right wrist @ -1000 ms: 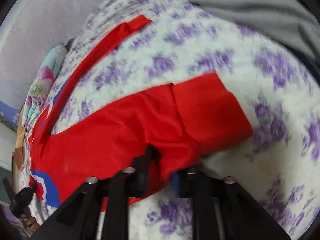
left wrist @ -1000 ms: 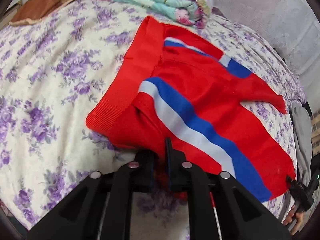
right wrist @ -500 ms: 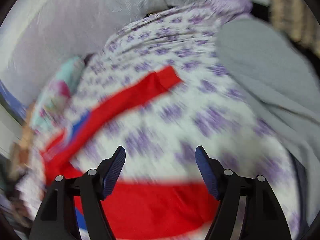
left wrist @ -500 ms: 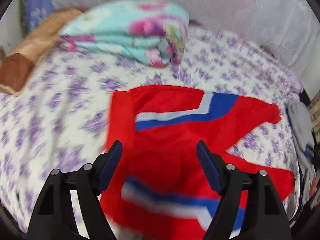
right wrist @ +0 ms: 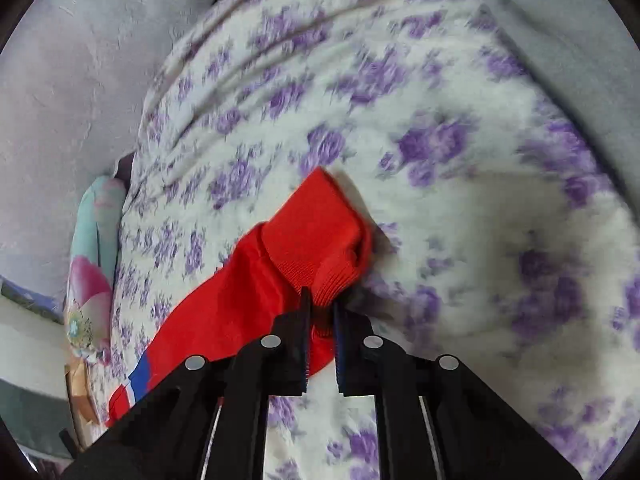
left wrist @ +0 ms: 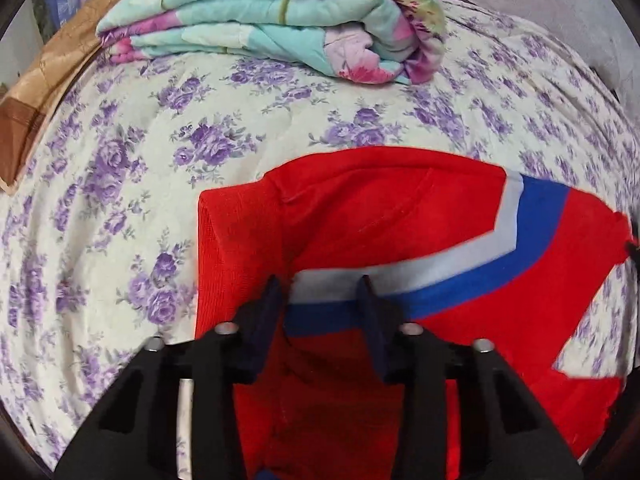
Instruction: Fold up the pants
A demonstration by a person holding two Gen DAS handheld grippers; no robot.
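Pants: one pair, red pants [left wrist: 384,216] with a white and blue stripe, lying on the bedspread [left wrist: 120,184] with the ribbed waistband toward the left in the left wrist view.
Pants, right wrist view: one red leg [right wrist: 240,304] runs down-left across the bed, its ribbed cuff [right wrist: 320,236] bunched up right at the fingertips.
Grippers: two, one per camera.
Left gripper [left wrist: 320,292]: fingers parted, hanging over the stripe near the waistband, cloth showing in the gap; whether the tips touch the fabric, I can't tell.
Right gripper [right wrist: 320,312]: fingers drawn close together with red cuff fabric pinched between them.
Bedding: one bedspread, white with purple flowers, and it carries everything here.
On the bedspread: the pants, one folded quilt [left wrist: 280,20] in teal and pink at the far end, well apart from the pants, and one brown pillow [left wrist: 44,80] at the far left edge.
Grey cloth: one piece [right wrist: 580,32], top right in the right wrist view, lying at the bed's edge.
Blur: the right wrist view is smeared, so the flower print there is soft.
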